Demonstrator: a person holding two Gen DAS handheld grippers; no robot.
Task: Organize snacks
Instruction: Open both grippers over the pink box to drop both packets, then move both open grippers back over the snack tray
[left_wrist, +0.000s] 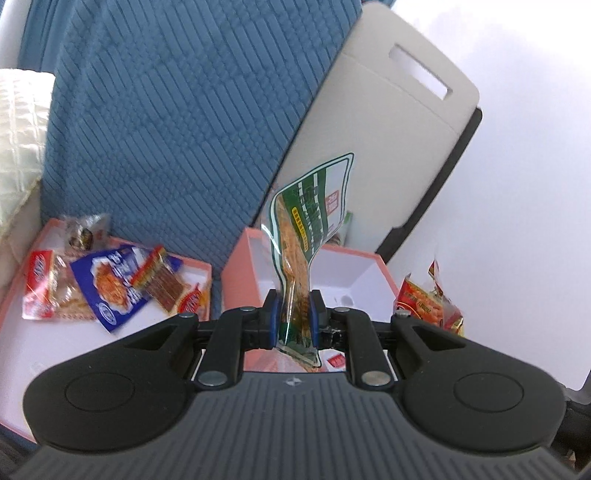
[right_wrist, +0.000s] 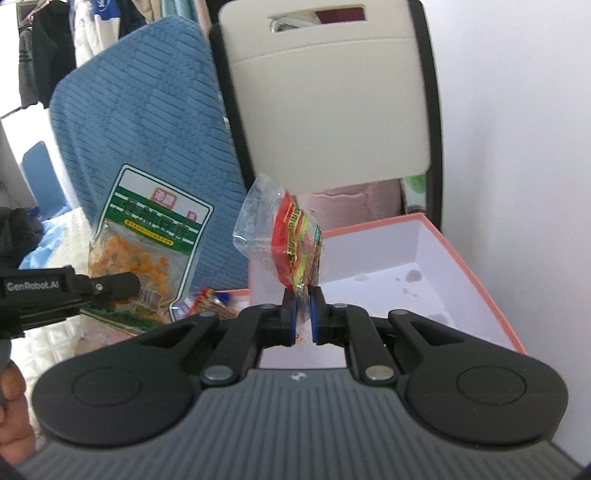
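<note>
With the left gripper (left_wrist: 293, 317) clamped on the tall green-and-white crinkly snack packet (left_wrist: 314, 214) and the right gripper (right_wrist: 303, 314) pinching the small red-and-yellow clear-wrapped packet (right_wrist: 295, 240), we should carry both low over the empty pink-rimmed white box (right_wrist: 436, 236) on the right before releasing, keeping them apart.

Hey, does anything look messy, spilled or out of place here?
Nothing is spilled. The snack packets lie jumbled and overlapping in the shallow pink tray. The deep pink cardboard box shows faint stains on its white floor.

The green packet (left_wrist: 314, 206) has blurred print, its lower end hidden between gripper pads.
</note>
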